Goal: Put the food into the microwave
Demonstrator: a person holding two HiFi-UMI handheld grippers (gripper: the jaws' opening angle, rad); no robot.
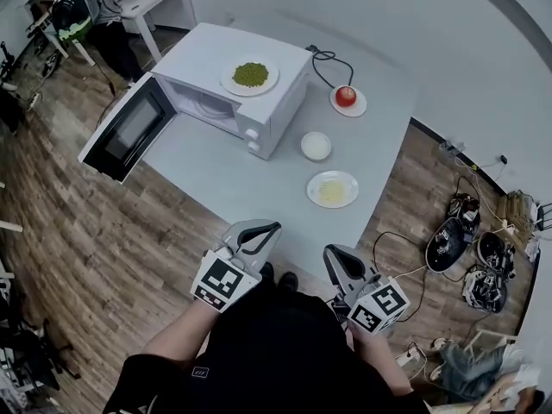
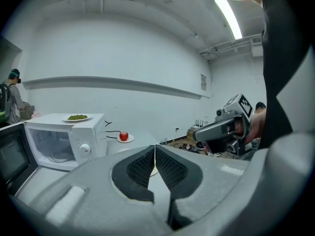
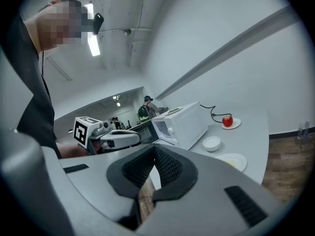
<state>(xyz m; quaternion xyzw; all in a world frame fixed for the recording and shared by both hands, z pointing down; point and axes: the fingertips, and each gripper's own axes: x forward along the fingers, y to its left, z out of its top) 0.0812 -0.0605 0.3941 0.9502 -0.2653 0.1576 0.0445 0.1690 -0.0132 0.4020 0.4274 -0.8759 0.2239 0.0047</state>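
A white microwave (image 1: 246, 102) stands at the far left of the grey table (image 1: 241, 188), its door (image 1: 128, 129) swung wide open and its cavity showing only the turntable. On its top rests a plate of green food (image 1: 250, 75). To its right are a red fruit on a saucer (image 1: 346, 96), a white bowl (image 1: 316, 146) and a plate of pale yellow food (image 1: 332, 189). My left gripper (image 1: 267, 229) and right gripper (image 1: 333, 254) hover at the table's near edge, both shut and empty. The left gripper view shows the closed jaws (image 2: 155, 146), the microwave (image 2: 64, 141) and the red fruit (image 2: 123, 136).
A black power cord (image 1: 328, 61) lies behind the microwave. Appliances and cables (image 1: 461, 240) clutter the wooden floor on the right. A person (image 1: 82, 11) stands by a small table at the far left. The open door overhangs the table's left edge.
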